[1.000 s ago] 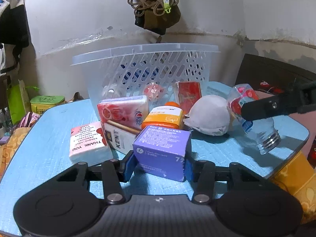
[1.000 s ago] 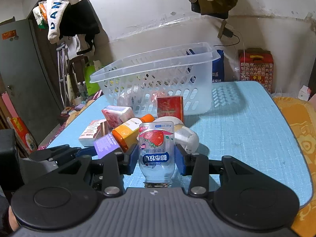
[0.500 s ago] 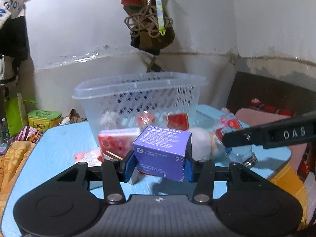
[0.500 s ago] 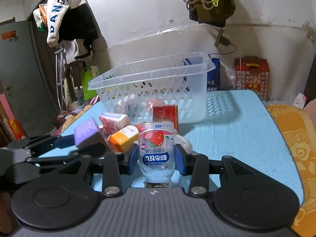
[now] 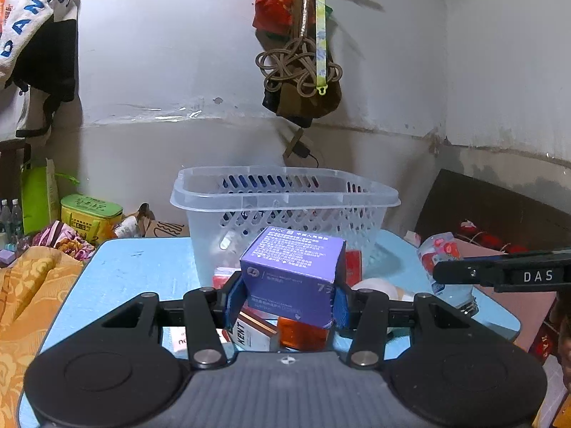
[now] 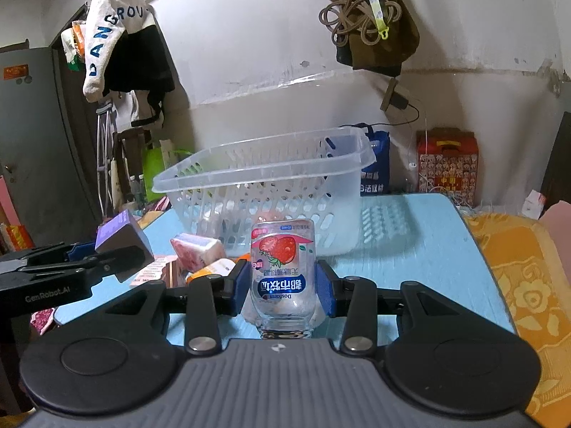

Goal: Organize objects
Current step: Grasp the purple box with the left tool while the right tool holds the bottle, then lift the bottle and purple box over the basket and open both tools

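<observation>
My left gripper [image 5: 287,303] is shut on a purple box [image 5: 293,274], held in the air in front of the clear slotted basket [image 5: 285,196]; the same box [image 6: 119,235] shows at the left of the right wrist view. My right gripper [image 6: 282,289] is shut on a clear plastic bottle [image 6: 282,267] with a strawberry label, neck toward the camera. That bottle [image 5: 440,260] appears at the right in the left wrist view. Under the purple box lie a KENT box [image 5: 249,333], an orange bottle [image 5: 301,333] and a white rounded object [image 5: 378,287].
The blue table [image 6: 410,249] carries the basket [image 6: 264,178] at its back, with a pink tissue pack [image 6: 194,249] and other packs in front. An orange quilt [image 6: 524,285] lies right of the table. Clothes and a rope bundle [image 5: 299,67] hang on the wall.
My left gripper has lifted the purple box off the table, up toward the basket's rim height. The right gripper keeps the bottle almost still, tilting up slightly.
</observation>
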A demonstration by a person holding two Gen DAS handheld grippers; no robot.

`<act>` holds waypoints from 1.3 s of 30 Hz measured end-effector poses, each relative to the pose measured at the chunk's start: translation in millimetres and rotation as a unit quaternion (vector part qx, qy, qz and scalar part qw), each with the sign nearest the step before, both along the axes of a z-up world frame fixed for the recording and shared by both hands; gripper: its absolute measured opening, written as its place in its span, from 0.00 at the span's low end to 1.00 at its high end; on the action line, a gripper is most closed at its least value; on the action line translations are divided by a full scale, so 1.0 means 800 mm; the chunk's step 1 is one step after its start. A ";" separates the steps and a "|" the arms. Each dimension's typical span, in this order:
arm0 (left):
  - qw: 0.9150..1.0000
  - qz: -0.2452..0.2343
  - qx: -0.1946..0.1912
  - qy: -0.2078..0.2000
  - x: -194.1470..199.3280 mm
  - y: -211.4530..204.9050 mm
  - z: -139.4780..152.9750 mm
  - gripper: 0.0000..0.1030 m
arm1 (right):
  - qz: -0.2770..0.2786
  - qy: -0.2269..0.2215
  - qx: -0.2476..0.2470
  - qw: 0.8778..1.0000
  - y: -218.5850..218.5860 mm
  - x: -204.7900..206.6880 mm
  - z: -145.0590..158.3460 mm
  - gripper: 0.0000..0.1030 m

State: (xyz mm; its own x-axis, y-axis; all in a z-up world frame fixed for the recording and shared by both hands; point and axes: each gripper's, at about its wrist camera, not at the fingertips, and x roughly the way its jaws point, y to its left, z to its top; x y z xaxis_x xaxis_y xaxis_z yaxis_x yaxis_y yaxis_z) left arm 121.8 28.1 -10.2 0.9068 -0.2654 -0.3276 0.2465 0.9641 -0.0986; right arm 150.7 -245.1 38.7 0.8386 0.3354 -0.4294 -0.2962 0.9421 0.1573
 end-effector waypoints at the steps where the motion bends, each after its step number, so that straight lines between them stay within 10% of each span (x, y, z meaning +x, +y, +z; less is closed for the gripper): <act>1: 1.000 -0.001 -0.001 0.000 0.000 0.001 0.000 0.51 | 0.001 -0.001 -0.001 1.000 0.000 0.000 0.000 0.42; 27: 0.999 -0.003 -0.044 0.008 0.044 0.019 0.015 0.51 | 0.013 -0.025 0.000 1.000 0.003 0.042 0.018 0.42; 39: 0.993 0.013 -0.119 0.012 0.163 0.032 0.109 0.51 | -0.006 -0.083 -0.021 0.996 0.041 0.149 0.099 0.42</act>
